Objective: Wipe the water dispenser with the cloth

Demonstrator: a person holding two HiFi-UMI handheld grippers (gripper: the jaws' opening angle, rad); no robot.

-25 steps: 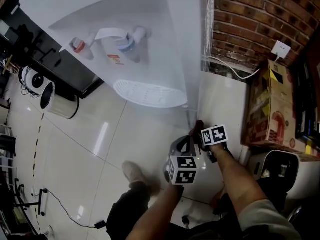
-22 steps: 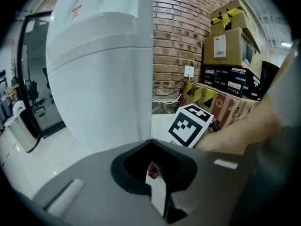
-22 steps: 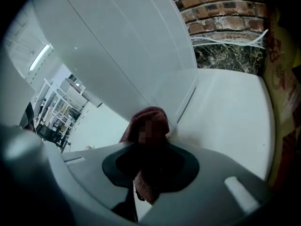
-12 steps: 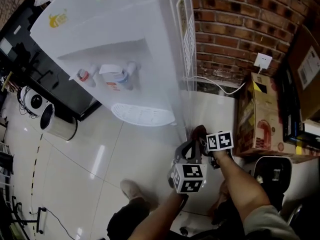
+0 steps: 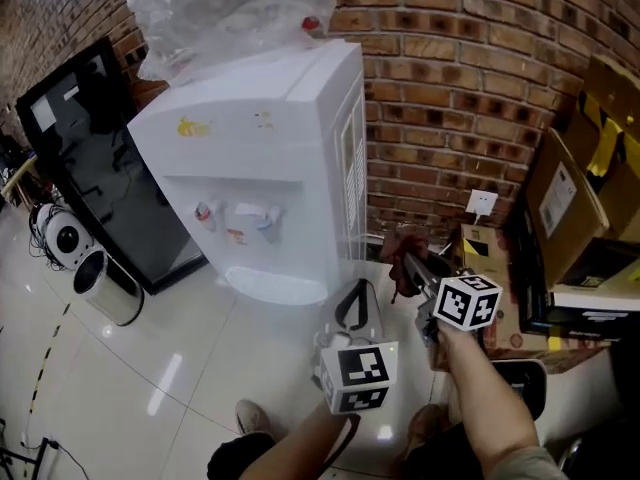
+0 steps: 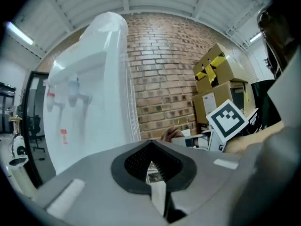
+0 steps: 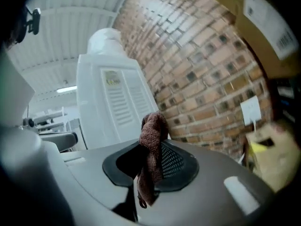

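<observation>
The white water dispenser (image 5: 270,168) stands against the brick wall, its two taps (image 5: 235,215) facing me. My right gripper (image 5: 412,263) is shut on a brown cloth (image 5: 400,243) and hangs in the air to the right of the dispenser's side panel, apart from it. In the right gripper view the cloth (image 7: 153,135) sticks up between the pads, with the dispenser (image 7: 113,102) ahead. My left gripper (image 5: 356,286) is shut with nothing in it, low in front of the dispenser's right corner. The left gripper view has the dispenser (image 6: 94,93) to the left.
A clear plastic bag (image 5: 220,13) lies on top of the dispenser. A black screen (image 5: 90,158) and a small bin (image 5: 105,288) stand at the left. Cardboard boxes (image 5: 570,198) are stacked at the right, below a wall socket (image 5: 482,204). The floor is glossy tile (image 5: 200,368).
Both grippers have risen from near the floor, and the head view has tilted up so the whole dispenser front shows. The cloth stays in the right gripper.
</observation>
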